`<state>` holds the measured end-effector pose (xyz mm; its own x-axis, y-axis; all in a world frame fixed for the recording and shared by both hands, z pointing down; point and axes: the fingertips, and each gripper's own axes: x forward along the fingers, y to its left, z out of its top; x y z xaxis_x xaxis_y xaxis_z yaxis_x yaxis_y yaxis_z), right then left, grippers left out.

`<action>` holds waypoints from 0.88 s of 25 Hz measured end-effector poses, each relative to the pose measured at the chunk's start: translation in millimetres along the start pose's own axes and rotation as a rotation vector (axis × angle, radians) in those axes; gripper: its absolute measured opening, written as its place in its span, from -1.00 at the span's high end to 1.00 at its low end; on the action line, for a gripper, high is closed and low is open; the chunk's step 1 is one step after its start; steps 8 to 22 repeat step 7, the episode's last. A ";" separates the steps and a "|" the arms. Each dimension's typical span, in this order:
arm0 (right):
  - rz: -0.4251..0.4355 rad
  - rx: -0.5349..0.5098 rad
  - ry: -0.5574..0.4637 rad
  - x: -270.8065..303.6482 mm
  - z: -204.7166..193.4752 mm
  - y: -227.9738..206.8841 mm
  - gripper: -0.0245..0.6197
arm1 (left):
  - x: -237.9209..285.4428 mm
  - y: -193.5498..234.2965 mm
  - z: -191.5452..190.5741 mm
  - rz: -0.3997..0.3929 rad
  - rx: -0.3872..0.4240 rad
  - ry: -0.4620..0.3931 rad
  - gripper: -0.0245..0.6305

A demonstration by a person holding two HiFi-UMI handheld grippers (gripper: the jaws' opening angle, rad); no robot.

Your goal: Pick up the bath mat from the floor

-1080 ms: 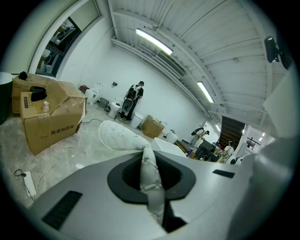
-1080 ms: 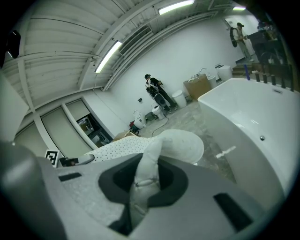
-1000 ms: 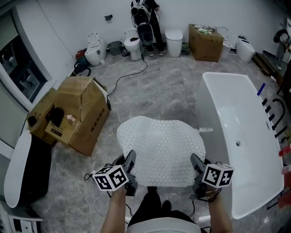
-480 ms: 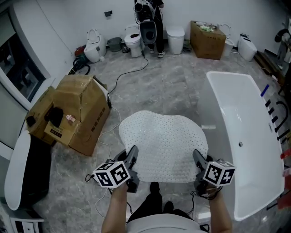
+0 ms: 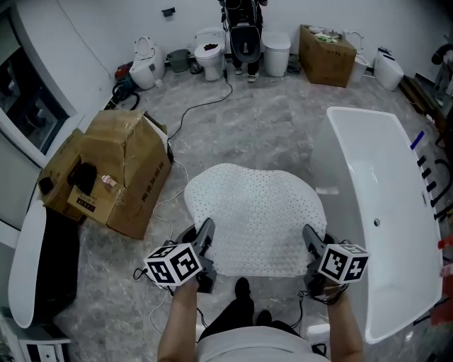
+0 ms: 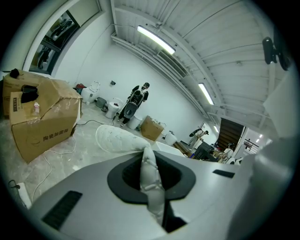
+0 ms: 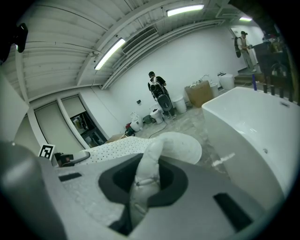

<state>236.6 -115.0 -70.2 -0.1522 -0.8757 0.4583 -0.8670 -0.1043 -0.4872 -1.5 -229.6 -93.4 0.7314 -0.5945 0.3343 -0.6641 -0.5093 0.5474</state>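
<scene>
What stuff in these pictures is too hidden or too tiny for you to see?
- Underside of the white dotted rubber bath mat: all views, its own top side hides it.
- Grey marble floor beneath the mat: head view, mat covers it.
- Print on the brown cardboard box: head view, too small.
- Person by the far wall: head view, cut off by top edge.

The bath mat is spread over the middle of the floor, ahead of the person's feet. The left gripper pinches its near left corner and the right gripper its near right corner, the mat's edge caught between each pair of jaws. A bathtub stands just right of the mat, and a cardboard box sits to its left. Along the floor's far edge stand toilets, another box and a person.
</scene>
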 end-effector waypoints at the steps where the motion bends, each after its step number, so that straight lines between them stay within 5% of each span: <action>1: -0.005 -0.004 0.003 4.3 1.1 -0.1 0.85 | 2.9 2.6 2.0 -0.001 0.000 0.002 0.85; 22: -0.022 -0.005 0.011 22.9 8.6 -3.5 0.85 | 20.9 11.5 13.9 -0.011 0.008 0.014 0.85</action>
